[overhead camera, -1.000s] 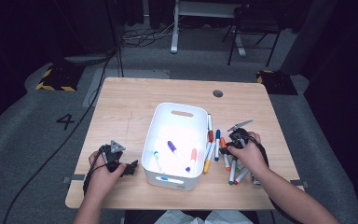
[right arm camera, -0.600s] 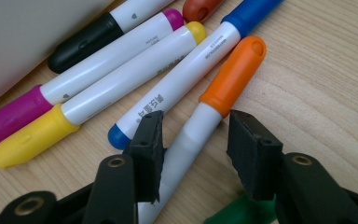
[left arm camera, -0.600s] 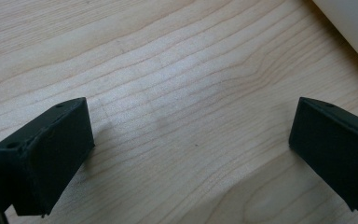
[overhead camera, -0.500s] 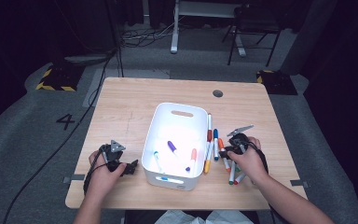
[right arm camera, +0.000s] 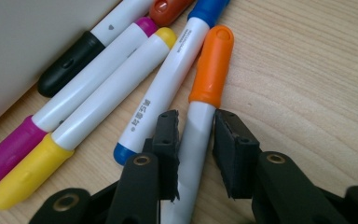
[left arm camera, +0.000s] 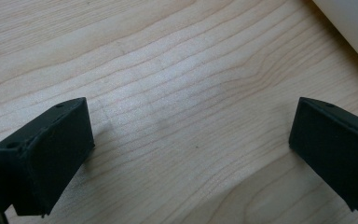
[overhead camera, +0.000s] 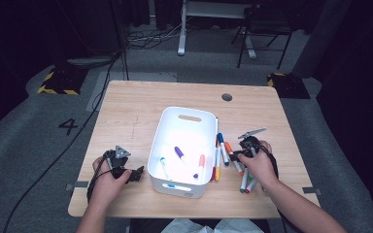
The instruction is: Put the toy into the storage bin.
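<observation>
This looks like a recording lab or studio rather than a home. A plain wooden table (overhead camera: 141, 104) stands alone on grey carpet (overhead camera: 29, 141), ringed by dark curtaining. Left of the table, a white numeral 4 (overhead camera: 68, 126) marks the floor; beyond its far-left corner lie yellow-black hazard tape (overhead camera: 53, 83) and loose cables (overhead camera: 148, 38).

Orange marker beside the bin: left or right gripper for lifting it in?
Right. The right gripper already has its jaws on either side of the orange marker, which lies on the table by the white bin. The left gripper sits open over bare wood on the bin's far side.
</observation>
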The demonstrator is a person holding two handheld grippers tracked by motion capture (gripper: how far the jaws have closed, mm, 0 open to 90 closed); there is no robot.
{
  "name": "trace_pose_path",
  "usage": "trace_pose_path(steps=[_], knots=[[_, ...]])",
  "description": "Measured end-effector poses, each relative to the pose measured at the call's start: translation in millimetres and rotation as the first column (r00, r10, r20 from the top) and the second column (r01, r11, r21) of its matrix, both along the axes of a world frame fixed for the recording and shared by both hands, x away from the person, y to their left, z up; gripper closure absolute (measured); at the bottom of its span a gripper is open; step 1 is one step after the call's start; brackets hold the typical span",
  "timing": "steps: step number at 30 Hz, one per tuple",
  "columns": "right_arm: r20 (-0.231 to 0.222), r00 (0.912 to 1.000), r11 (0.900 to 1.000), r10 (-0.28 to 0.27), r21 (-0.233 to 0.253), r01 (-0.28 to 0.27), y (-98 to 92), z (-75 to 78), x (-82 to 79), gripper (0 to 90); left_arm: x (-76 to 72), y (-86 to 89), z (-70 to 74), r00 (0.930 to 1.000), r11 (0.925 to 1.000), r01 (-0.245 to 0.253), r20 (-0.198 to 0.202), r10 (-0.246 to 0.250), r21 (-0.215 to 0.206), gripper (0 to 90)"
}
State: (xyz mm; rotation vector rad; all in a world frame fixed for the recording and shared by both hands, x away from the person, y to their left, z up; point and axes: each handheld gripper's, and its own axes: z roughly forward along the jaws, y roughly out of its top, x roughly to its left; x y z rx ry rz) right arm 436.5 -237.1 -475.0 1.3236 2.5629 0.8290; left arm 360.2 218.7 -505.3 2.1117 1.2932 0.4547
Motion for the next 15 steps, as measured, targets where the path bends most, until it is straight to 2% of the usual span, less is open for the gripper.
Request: trace_pose_path(steps=[8, 15], knots=[[-0.002, 0.9998, 1.0, -0.021, 0.009, 0.021, -0.5, -0.4, 5.5, 74.8, 0.0, 0.0, 0.0, 1.0, 1.0, 0.0, 0.0, 0.0, 0.0, 0.1], [0.008, 0.9995, 1.0, -0.03, -0.006, 0.03, -3.3, 0.1, 8.7, 76.7, 0.0, -0.1, -0.1, 1.0, 1.0, 0.001, -0.001, -0.001, -0.003, 0.1]])
